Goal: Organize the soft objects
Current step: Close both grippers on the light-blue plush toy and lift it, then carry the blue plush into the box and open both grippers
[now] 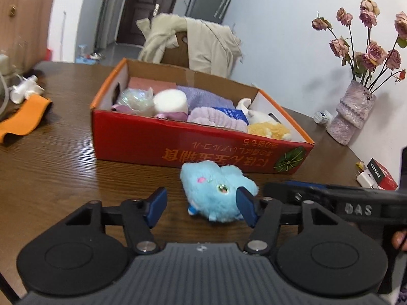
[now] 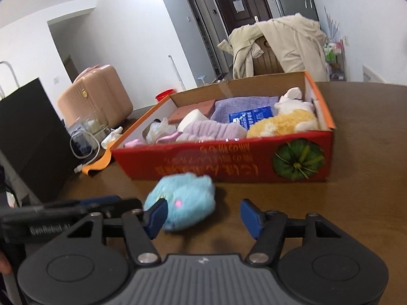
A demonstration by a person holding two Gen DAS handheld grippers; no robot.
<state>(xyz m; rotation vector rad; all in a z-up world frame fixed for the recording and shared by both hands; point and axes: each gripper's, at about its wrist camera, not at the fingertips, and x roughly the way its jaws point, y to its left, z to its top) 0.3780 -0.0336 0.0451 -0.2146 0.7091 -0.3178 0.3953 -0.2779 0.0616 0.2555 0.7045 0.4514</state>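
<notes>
A light blue plush toy (image 1: pixel 216 190) lies on the brown wooden table (image 1: pixel 51 167) just in front of a red cardboard box (image 1: pixel 178 145). The box holds purple towels (image 1: pixel 203 96), a white foam roll (image 1: pixel 170 101), a yellow plush (image 1: pixel 269 129) and other soft items. My left gripper (image 1: pixel 202 204) is open; the blue plush sits between its fingertips, nearer the right one. In the right wrist view the plush (image 2: pixel 188 198) lies by the left fingertip of my open right gripper (image 2: pixel 203 214), in front of the box (image 2: pixel 229 162). Neither holds anything.
A vase of dried roses (image 1: pixel 353 111) stands at the table's right. An orange cloth (image 1: pixel 23 119) and white bottles (image 1: pixel 25 89) lie at the left. A small red and white box (image 1: pixel 376 175) sits right. A coat-draped chair (image 2: pixel 279 48) stands behind the table.
</notes>
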